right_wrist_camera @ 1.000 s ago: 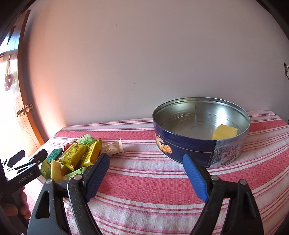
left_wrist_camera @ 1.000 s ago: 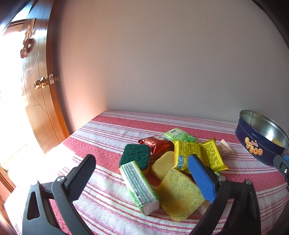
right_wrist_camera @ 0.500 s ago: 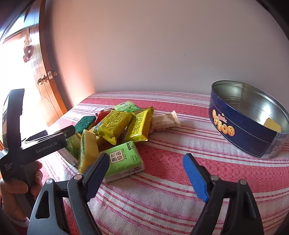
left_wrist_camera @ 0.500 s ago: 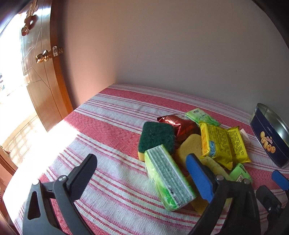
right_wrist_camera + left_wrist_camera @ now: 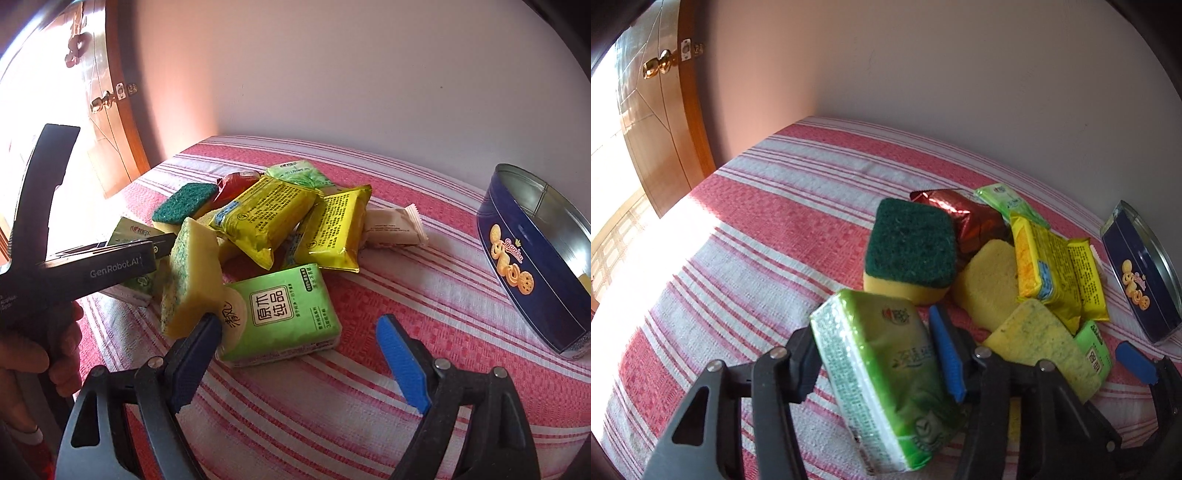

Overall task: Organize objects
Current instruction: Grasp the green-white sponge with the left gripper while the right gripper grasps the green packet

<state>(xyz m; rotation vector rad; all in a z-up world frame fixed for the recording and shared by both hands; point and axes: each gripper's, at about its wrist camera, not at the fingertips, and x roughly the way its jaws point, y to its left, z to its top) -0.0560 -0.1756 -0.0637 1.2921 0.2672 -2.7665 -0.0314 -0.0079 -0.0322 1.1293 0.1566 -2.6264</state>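
Note:
In the left wrist view a green tissue pack (image 5: pixel 886 373) lies on the striped cloth between the fingers of my left gripper (image 5: pixel 873 339). Its jaws are closing, and the black pad and the blue pad (image 5: pixel 945 354) both touch the pack's sides. My right gripper (image 5: pixel 295 354) has its jaws opening, with nothing gripped. A second green tissue pack (image 5: pixel 280 310) lies just beyond its tips. Its black finger (image 5: pixel 192 362) is next to a yellow sponge (image 5: pixel 192 273). The pile also holds a green-topped sponge (image 5: pixel 908 243), yellow packets (image 5: pixel 266 218) and a red packet (image 5: pixel 964 218).
A blue round cookie tin (image 5: pixel 524 266) stands open at the right, apart from the pile, with a white wrapped bar (image 5: pixel 391 225) in between. A wooden door (image 5: pixel 661 122) stands at the left past the table edge. A hand (image 5: pixel 22 362) holds the left gripper's handle.
The left gripper came down over the green tissue pack and narrowed from wide open until its pads meet the pack. The right gripper swung left from the tin toward the pile.

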